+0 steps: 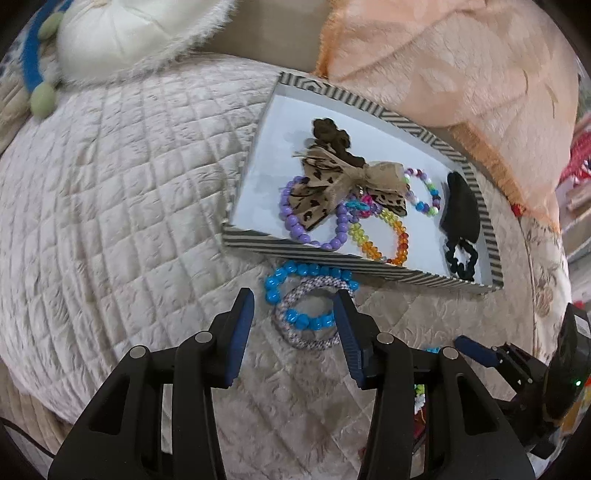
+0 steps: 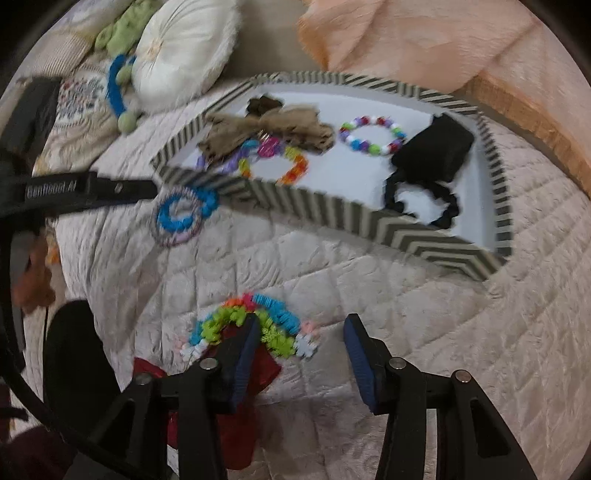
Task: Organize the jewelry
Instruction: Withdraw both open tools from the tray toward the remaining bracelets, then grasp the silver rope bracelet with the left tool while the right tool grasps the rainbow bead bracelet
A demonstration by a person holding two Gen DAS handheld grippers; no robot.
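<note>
Quilted cream bed cover [image 1: 122, 192] underneath, with a white round cushion [image 1: 122, 33] at the far left and a peach blanket [image 1: 461, 62] at the far right.

Left wrist view, left to right: left gripper [image 1: 295, 306], jaws spread wide and holding nothing, poised around a blue bead bracelet [image 1: 295, 284] overlapping a woven lilac hair tie [image 1: 295, 332], both lying on the cover just outside the near wall of a striped tray [image 1: 332, 262]. Inside the tray: purple bead bracelet [image 1: 291, 221], leopard-print bow [image 1: 332, 188] over it, brown scrunchie [image 1: 332, 136] behind, rainbow bead bracelet [image 1: 395, 236], small multicoloured bracelet [image 1: 424, 192], black hair clip [image 1: 460, 206], black scrunchie [image 1: 461, 260] in the near right corner.

Right wrist view: right gripper [image 2: 301, 338], jaws likewise released and empty, its left finger [image 2: 242, 365] overlapping a bundle of bright hair ties [image 2: 258, 321] and a dark red cloth [image 2: 255, 373] on the cover, well short of the tray.
</note>
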